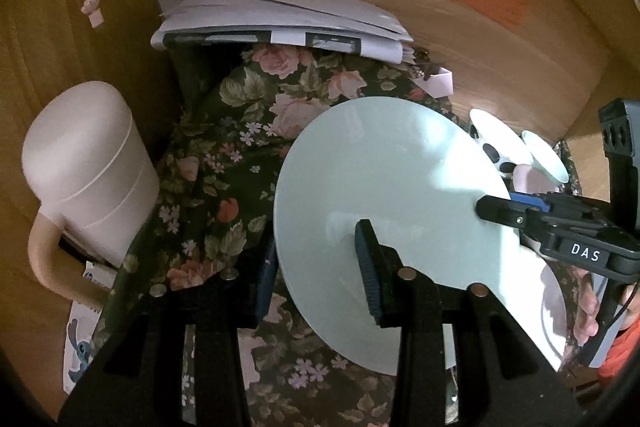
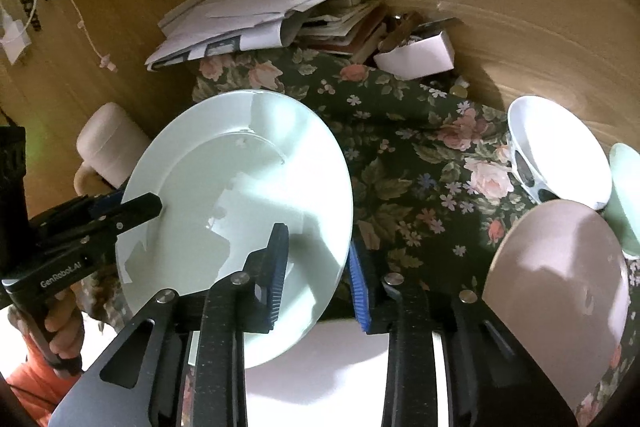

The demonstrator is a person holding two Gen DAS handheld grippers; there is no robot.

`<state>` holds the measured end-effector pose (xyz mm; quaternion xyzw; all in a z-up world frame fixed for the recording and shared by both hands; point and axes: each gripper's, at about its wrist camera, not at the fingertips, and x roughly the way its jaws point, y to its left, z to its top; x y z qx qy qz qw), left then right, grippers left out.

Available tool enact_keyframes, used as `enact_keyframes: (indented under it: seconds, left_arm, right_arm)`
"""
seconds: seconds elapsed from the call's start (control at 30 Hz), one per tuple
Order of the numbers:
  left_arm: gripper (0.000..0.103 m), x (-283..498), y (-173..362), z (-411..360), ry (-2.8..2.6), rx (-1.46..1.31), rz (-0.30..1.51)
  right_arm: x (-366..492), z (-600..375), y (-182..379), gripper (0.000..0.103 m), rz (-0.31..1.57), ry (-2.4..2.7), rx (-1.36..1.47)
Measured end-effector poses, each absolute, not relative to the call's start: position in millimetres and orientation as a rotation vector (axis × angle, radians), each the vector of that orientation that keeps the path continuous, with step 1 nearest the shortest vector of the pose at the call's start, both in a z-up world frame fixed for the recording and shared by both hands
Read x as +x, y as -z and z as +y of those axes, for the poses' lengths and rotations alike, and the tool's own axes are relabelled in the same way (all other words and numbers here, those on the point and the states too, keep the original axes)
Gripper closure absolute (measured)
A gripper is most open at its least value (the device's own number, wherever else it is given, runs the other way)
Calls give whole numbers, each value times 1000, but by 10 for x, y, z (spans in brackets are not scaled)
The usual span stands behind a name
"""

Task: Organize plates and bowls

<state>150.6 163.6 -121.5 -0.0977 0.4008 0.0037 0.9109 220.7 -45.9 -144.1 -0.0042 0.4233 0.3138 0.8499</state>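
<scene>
Pale green plate (image 2: 240, 195), round and glossy, is held at centre frame, its rim clamped by both left gripper (image 1: 320, 267) and right gripper (image 2: 316, 275), above a floral cloth (image 2: 420, 163) in a wood-panelled corner.

Wooden walls (image 1: 460, 39), floral tablecloth (image 1: 224, 163)

Open floral cloth (image 2: 404, 155) at centre: passable between the lifted pale green plate (image 2: 240, 211) and the crockery at right. Left side: blocked by a cream lidded jug (image 1: 88, 167) against the wooden side wall (image 1: 48, 39). Rear: closed off by a paper stack (image 1: 280, 15) and a small white box (image 2: 416, 55) before the back panel. Right: spotted bowl (image 2: 560, 151), pale green dish (image 2: 624, 195) and pink plate (image 2: 560, 291) crowd together.
</scene>
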Motion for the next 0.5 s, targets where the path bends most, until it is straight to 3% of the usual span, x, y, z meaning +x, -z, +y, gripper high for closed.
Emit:
enact_keyframes:
  seconds: [0.5]
  left_arm:
    - [66, 1252, 1096, 1354, 42, -180, 805]
  right_arm:
    - [1853, -840, 1358, 78, 862, -624, 27]
